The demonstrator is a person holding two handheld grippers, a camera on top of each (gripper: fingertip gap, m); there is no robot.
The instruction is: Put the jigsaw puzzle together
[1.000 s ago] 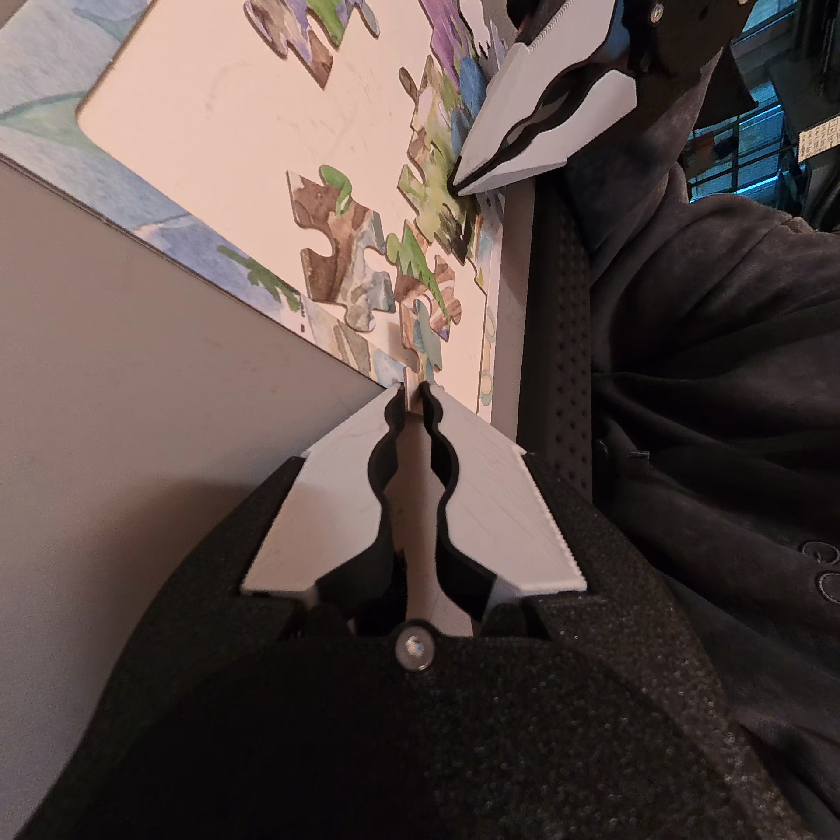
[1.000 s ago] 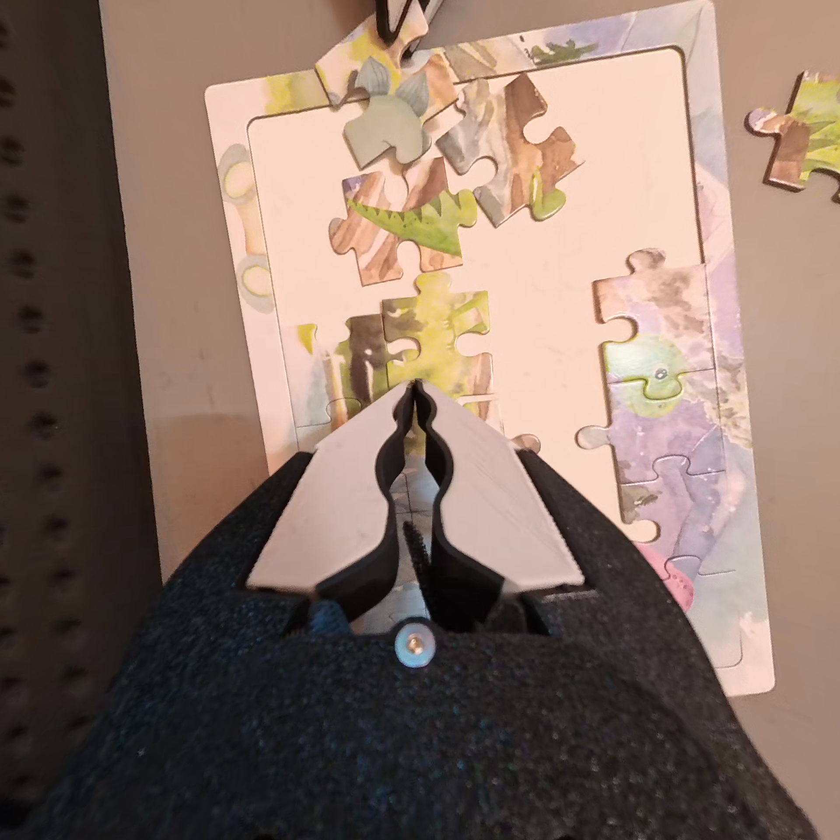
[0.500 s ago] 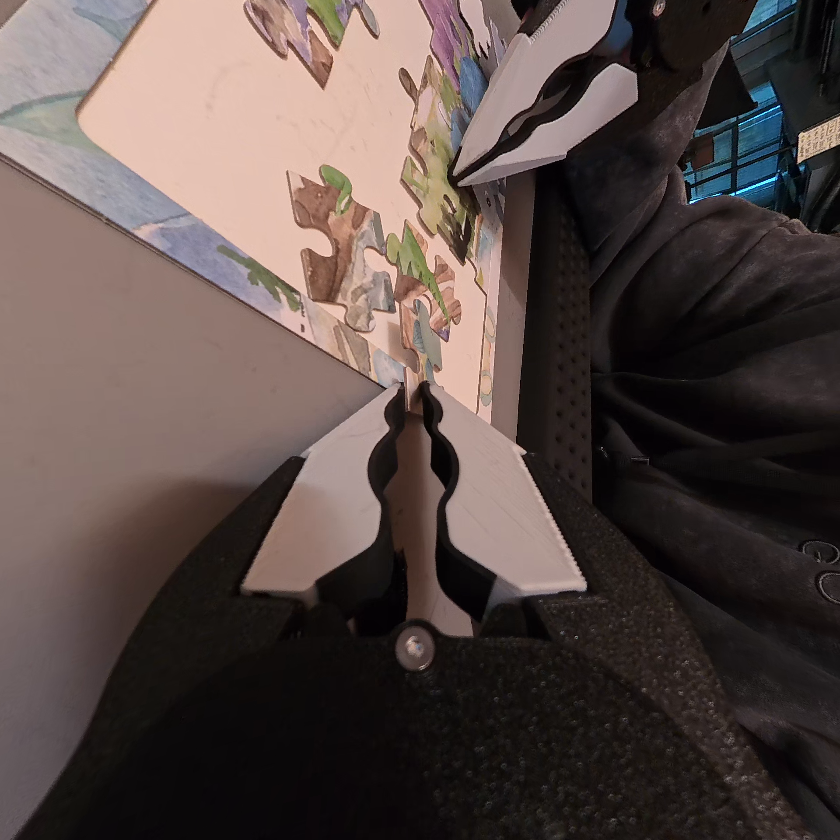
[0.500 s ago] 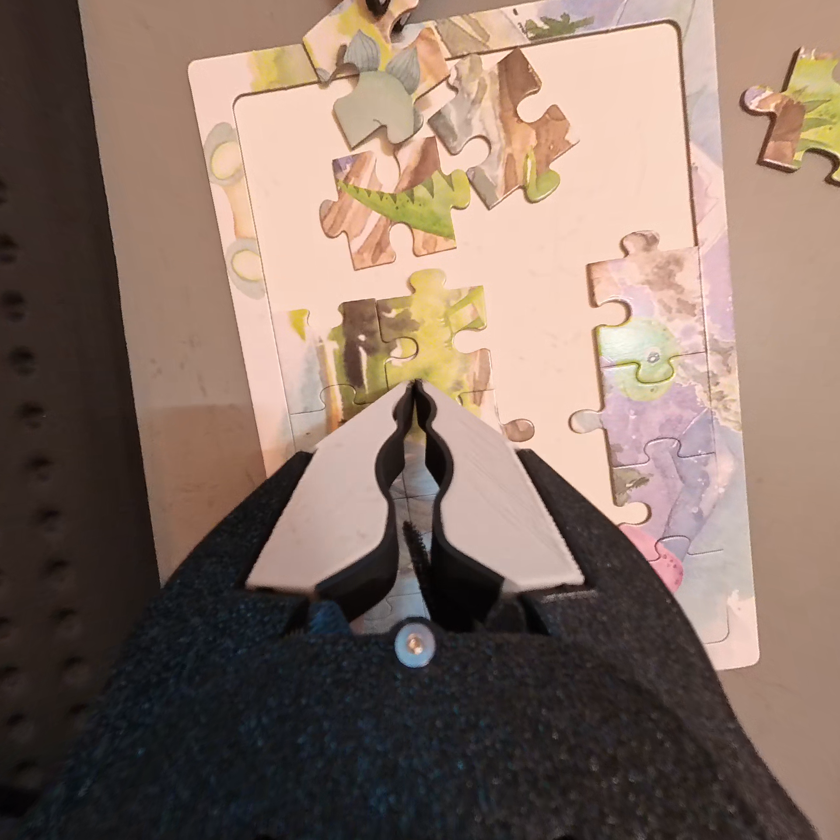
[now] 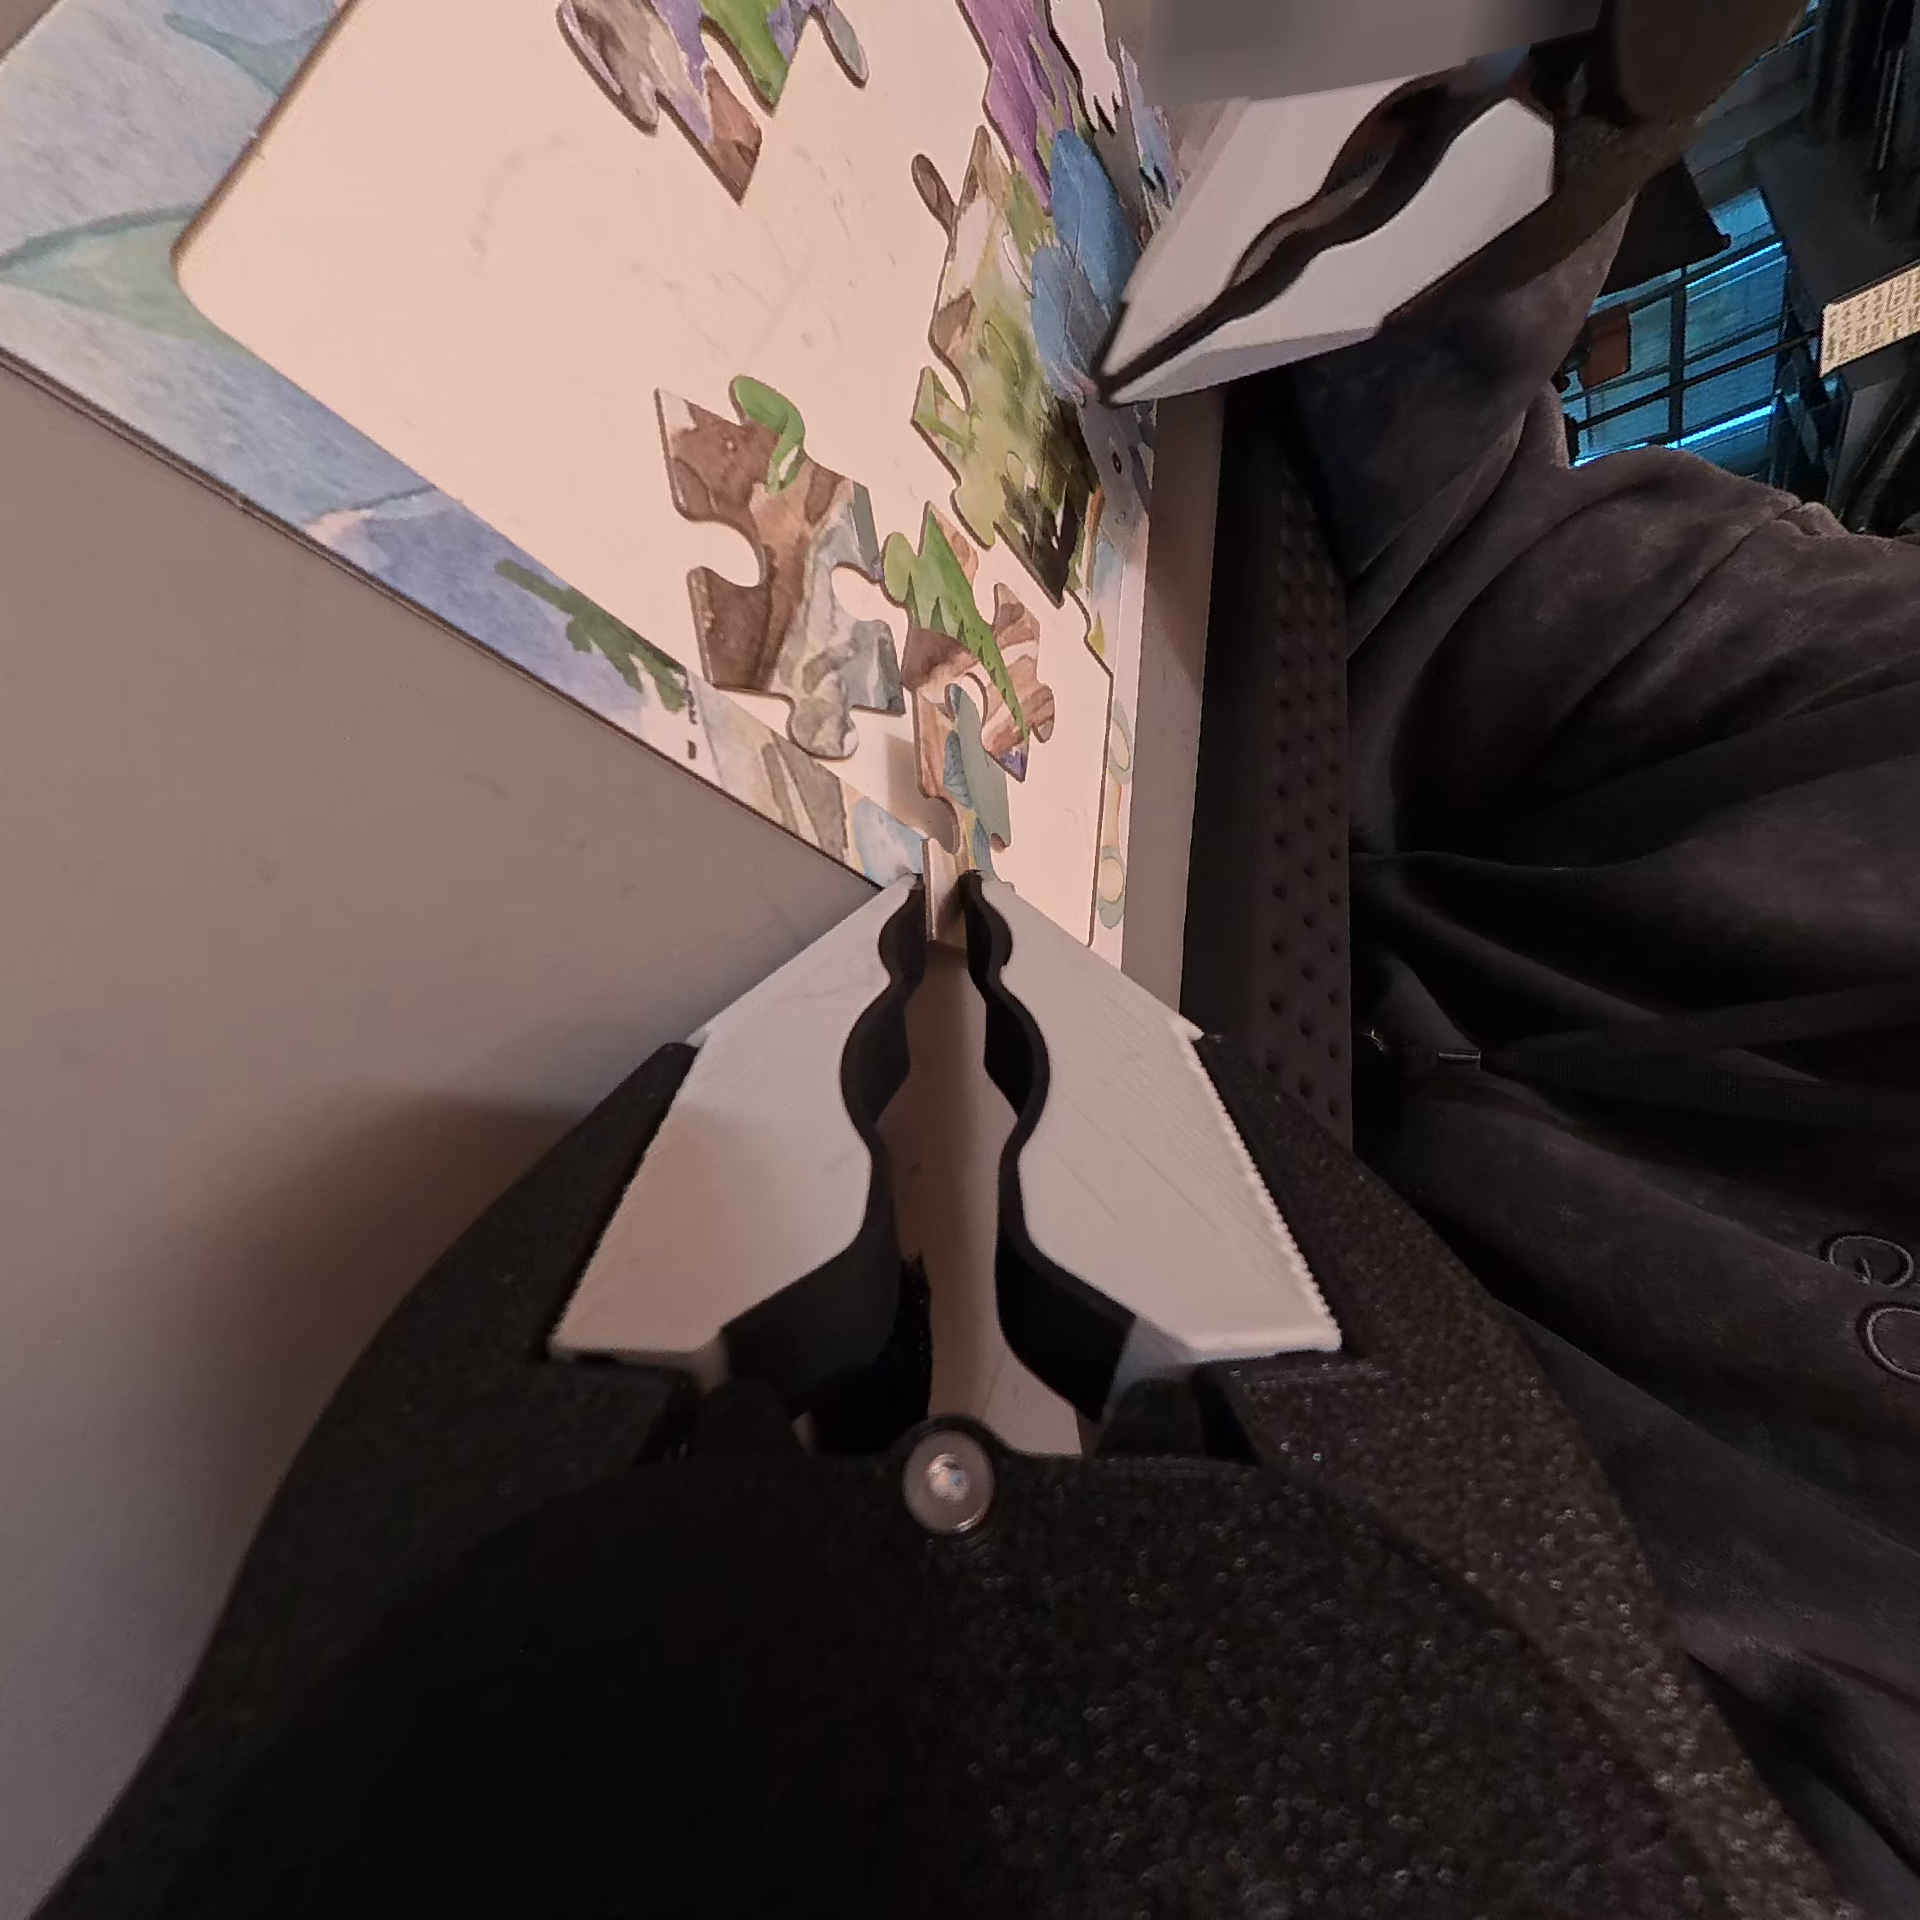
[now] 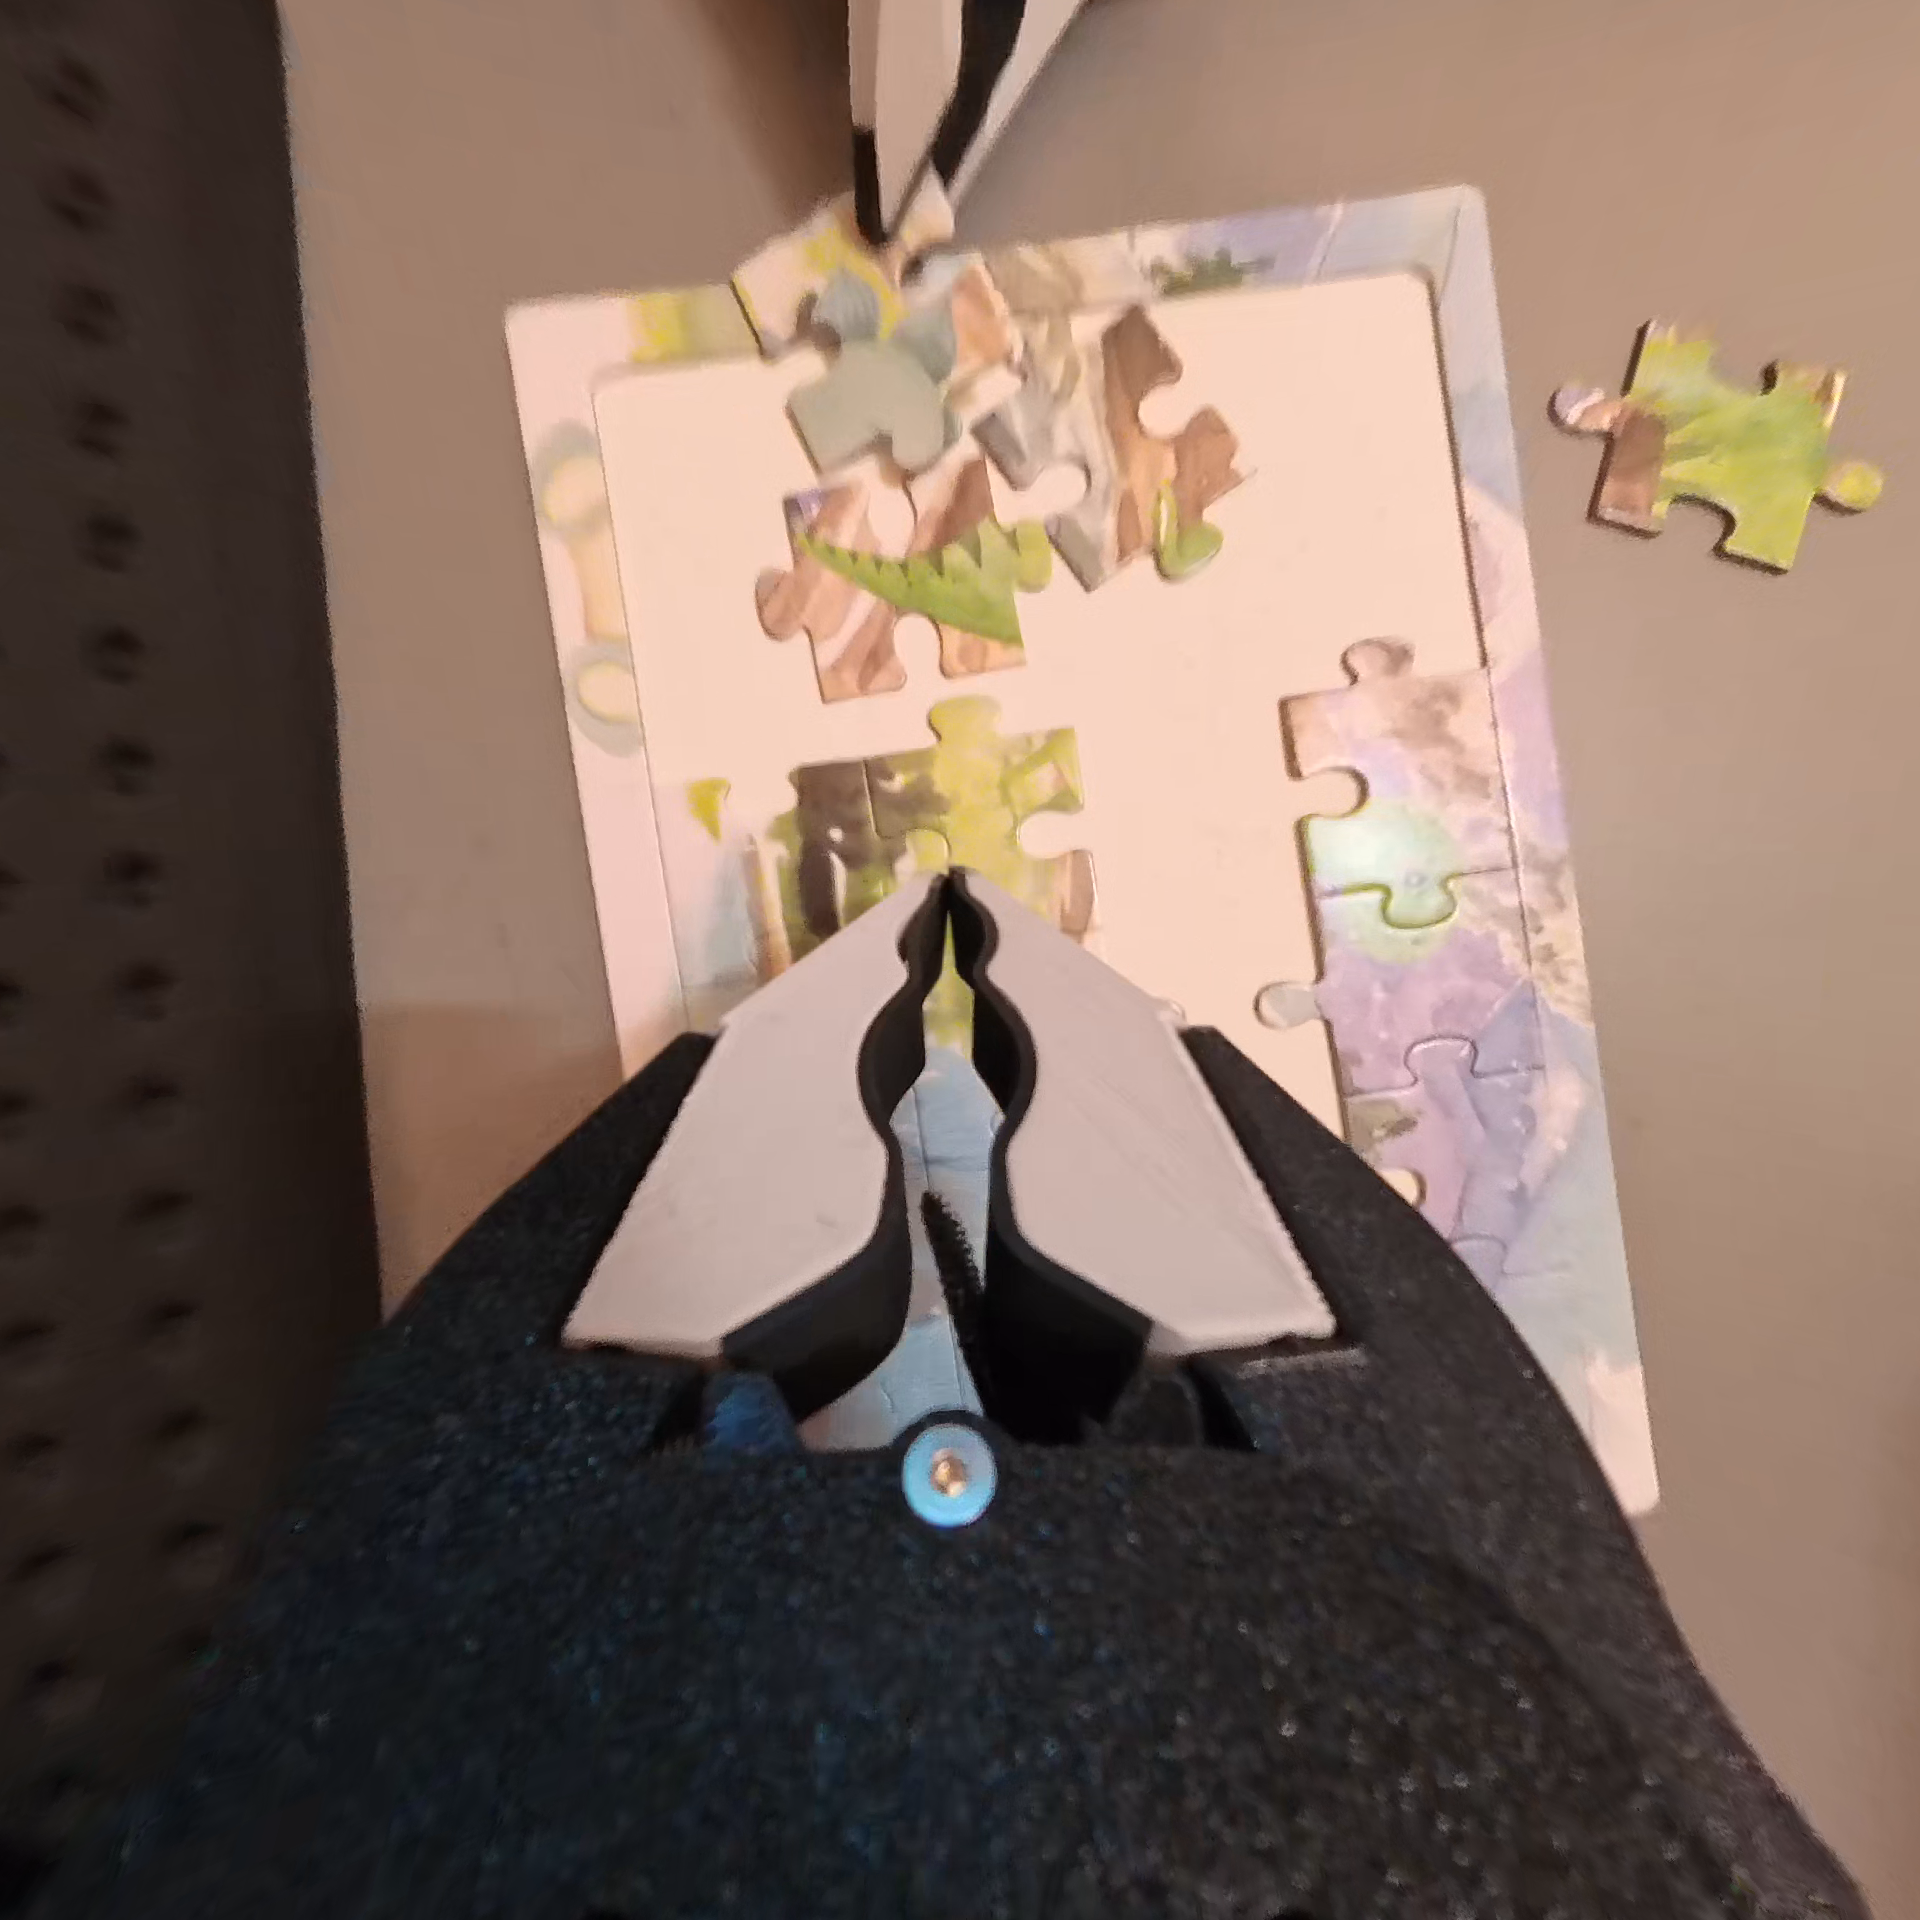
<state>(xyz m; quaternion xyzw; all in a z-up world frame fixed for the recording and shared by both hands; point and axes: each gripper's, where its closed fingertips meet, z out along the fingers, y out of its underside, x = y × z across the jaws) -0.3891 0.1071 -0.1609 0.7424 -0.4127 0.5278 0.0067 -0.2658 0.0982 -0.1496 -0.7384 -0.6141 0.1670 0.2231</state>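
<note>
Lying flat on the grey desk: a puzzle tray holding some joined pieces along its right side, more near the bottom left, and three loose pieces near the top. Just outside the tray on the desk: one green loose piece. Left hand-held gripper pinched on the blue-grey dinosaur piece at the tray's top edge; right hand-held gripper closed on nothing, above the bottom-left pieces.
</note>
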